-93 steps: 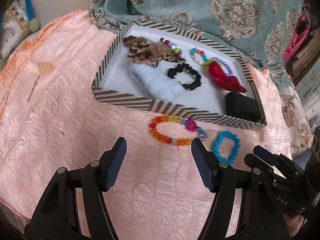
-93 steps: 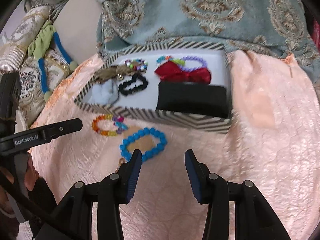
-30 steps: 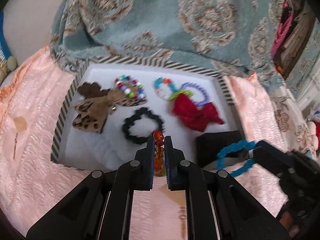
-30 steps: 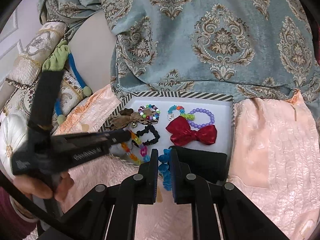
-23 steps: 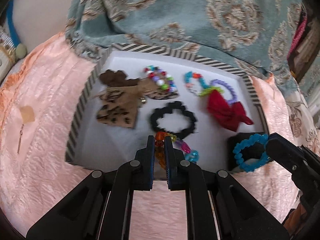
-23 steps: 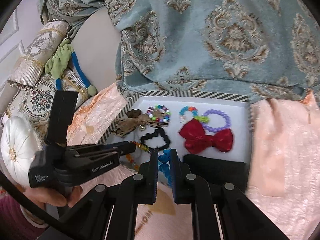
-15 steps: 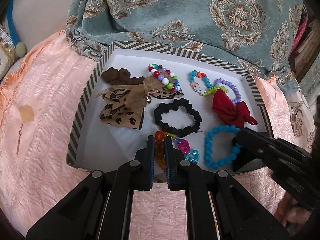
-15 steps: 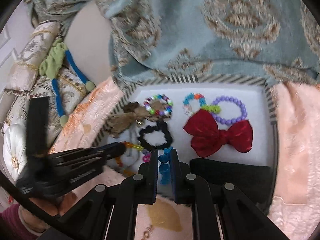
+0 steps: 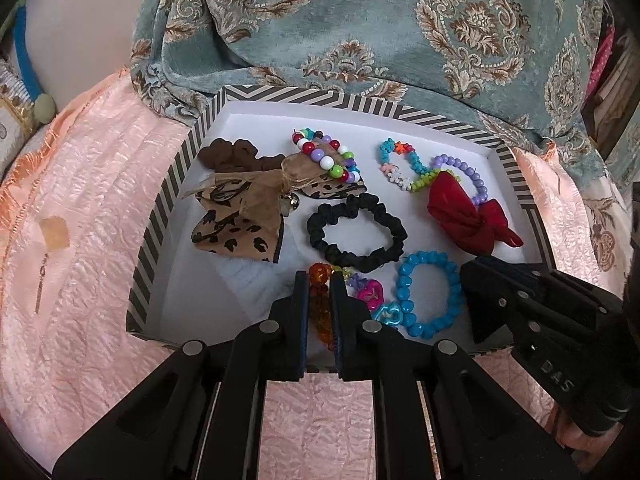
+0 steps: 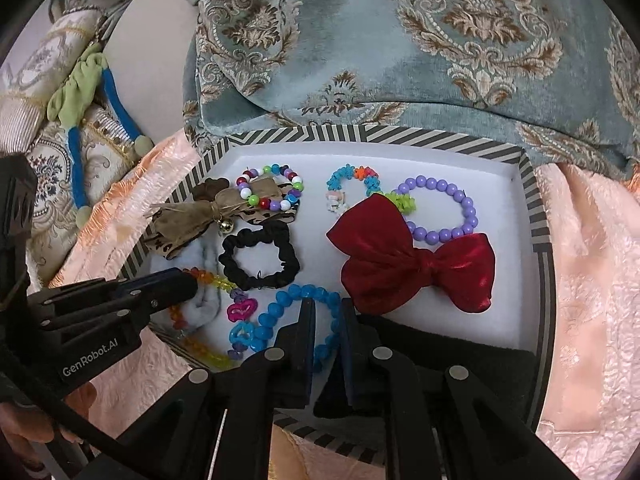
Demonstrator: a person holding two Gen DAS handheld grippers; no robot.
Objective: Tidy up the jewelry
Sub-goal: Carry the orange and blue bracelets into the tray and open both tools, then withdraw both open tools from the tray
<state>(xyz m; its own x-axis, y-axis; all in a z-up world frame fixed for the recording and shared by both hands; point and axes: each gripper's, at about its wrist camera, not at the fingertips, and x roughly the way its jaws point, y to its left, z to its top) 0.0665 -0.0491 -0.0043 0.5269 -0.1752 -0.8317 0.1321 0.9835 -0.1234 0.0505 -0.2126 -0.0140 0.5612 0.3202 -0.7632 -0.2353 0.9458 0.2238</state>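
Observation:
A striped-rim box [image 9: 400,111] [image 10: 536,216] with a white floor lies on the pink quilt. My left gripper [image 9: 319,280] is shut on the orange and multicolour bead bracelet [image 9: 320,304] [image 10: 240,308], held low over the box's front edge. My right gripper [image 10: 326,308] [image 9: 476,276] is shut on the blue bead bracelet [image 10: 276,312] [image 9: 412,308], which lies beside it inside the box.
In the box lie a black scrunchie [image 9: 356,232], a leopard bow [image 9: 240,216], a red bow [image 10: 412,264], a purple bead bracelet [image 10: 444,208], other bead bracelets and a black case [image 10: 460,364]. A teal patterned blanket [image 9: 400,32] lies behind it.
Both grippers picked the bracelets off the quilt and carried them over the box. In the last half second both came lower and closer to the box floor.

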